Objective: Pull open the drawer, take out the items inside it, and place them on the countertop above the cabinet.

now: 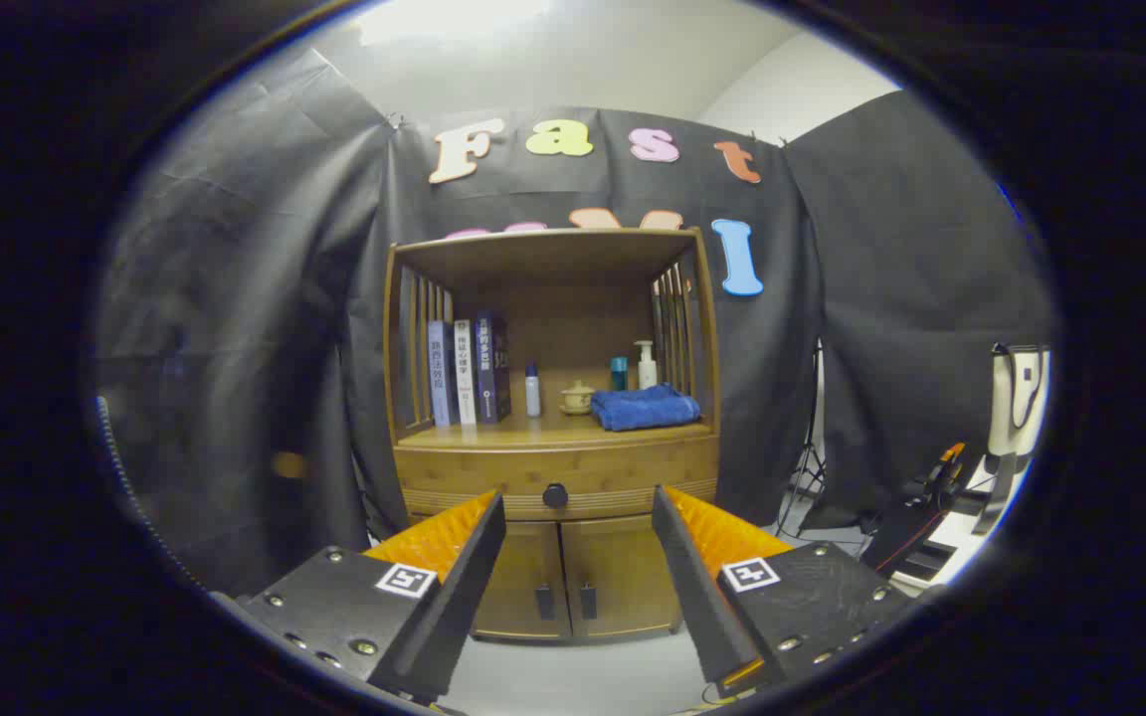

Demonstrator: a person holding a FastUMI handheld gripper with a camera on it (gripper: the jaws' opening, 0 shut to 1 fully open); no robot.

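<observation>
A wooden cabinet (553, 477) stands ahead against the black cloth wall. Its drawer (493, 475) is closed, with a round dark knob (555, 495) at the middle of its front. My gripper (578, 507) is open, its fingers spread wide and apart from the cabinet; the knob shows in the gap between the fingertips, some way beyond them. Above the drawer is the countertop (543, 432), an open shelf holding several books (469, 370), a small white bottle (532, 389), a small cup (577, 398), a teal bottle (619, 373), a pump bottle (646, 366) and a folded blue towel (645, 408). The drawer's inside is hidden.
Two lower cabinet doors (568, 577) with dark handles sit under the drawer. A tripod leg (804, 477) stands to the cabinet's right. Further right are a white bag (1019, 403) and other gear on a table. Pale floor (583, 676) lies before the cabinet.
</observation>
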